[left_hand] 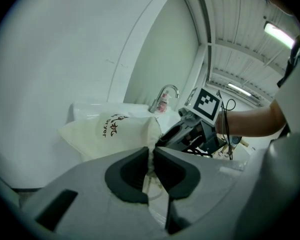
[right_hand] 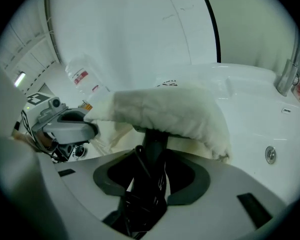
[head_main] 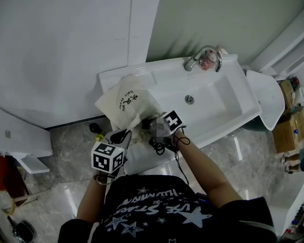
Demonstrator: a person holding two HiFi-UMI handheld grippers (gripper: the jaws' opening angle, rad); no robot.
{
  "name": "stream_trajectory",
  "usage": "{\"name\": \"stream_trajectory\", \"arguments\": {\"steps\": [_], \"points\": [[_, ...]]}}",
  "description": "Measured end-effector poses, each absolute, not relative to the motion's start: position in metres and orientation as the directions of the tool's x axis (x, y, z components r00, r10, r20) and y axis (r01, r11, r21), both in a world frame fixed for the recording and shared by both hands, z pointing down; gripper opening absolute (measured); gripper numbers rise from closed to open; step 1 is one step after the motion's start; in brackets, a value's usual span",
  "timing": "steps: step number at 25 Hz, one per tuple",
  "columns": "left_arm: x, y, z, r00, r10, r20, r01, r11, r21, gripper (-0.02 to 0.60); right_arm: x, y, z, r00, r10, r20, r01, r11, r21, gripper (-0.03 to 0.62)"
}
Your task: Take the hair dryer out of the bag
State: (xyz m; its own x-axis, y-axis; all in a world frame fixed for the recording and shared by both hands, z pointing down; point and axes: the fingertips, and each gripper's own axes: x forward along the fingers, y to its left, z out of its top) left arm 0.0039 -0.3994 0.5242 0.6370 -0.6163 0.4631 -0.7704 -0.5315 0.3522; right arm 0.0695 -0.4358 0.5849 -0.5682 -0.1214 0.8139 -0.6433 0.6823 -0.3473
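Note:
A cream cloth bag [head_main: 126,103] with dark print lies on the left end of the white washbasin counter [head_main: 111,77]. My left gripper [left_hand: 151,164] is shut on the bag's fabric edge at its mouth, and the bag [left_hand: 110,131] stretches away beyond the jaws. My right gripper [right_hand: 152,156] is shut on the black handle of the hair dryer [right_hand: 154,139]. The handle rises into the bag [right_hand: 175,114], which hides the dryer's head. A bundle of black cord [right_hand: 140,204] hangs between the right jaws. In the head view both grippers, left [head_main: 124,135] and right [head_main: 151,124], meet at the bag's mouth.
The sink bowl [head_main: 213,100] with a chrome faucet [head_main: 202,57] lies right of the bag. A clear bottle [right_hand: 82,76] stands near the wall behind it. A white lidded fixture [head_main: 268,97] and cardboard boxes [head_main: 289,125] stand at the right, a white cabinet [head_main: 15,133] at the left.

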Motion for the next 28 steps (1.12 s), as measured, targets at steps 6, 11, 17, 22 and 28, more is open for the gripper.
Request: {"name": "stream_trajectory", "arguments": {"steps": [6,11,17,22,28], "points": [[0.005,-0.397,0.519,0.59,-0.663,0.461,-0.807,-0.479,0.346,0.04,0.084,-0.402,0.569,-0.615,-0.083,0.784,-0.588,0.711,-0.386,0.179],[0.009,-0.391,0.513,0.558,-0.687,0.465,-0.83,-0.463,0.311,0.04,0.094,-0.377,0.557,-0.647,-0.054,0.761,-0.533,0.745,-0.401,0.178],[0.005,-0.389,0.51,0.512,-0.722,0.465,-0.858,-0.414,0.303,0.038,0.1,-0.348,0.544,-0.678,0.011,0.735,-0.422,0.812,-0.402,0.178],[-0.001,-0.385,0.513,0.485,-0.737,0.47,-0.874,-0.387,0.295,0.04,0.103,-0.325,0.527,-0.709,0.035,0.704,-0.367,0.834,-0.411,0.178],[0.0,-0.379,0.517,0.457,-0.744,0.487,-0.889,-0.365,0.276,0.04,0.112,-0.304,0.498,-0.777,0.0,0.629,-0.352,0.829,-0.435,0.178]]}}
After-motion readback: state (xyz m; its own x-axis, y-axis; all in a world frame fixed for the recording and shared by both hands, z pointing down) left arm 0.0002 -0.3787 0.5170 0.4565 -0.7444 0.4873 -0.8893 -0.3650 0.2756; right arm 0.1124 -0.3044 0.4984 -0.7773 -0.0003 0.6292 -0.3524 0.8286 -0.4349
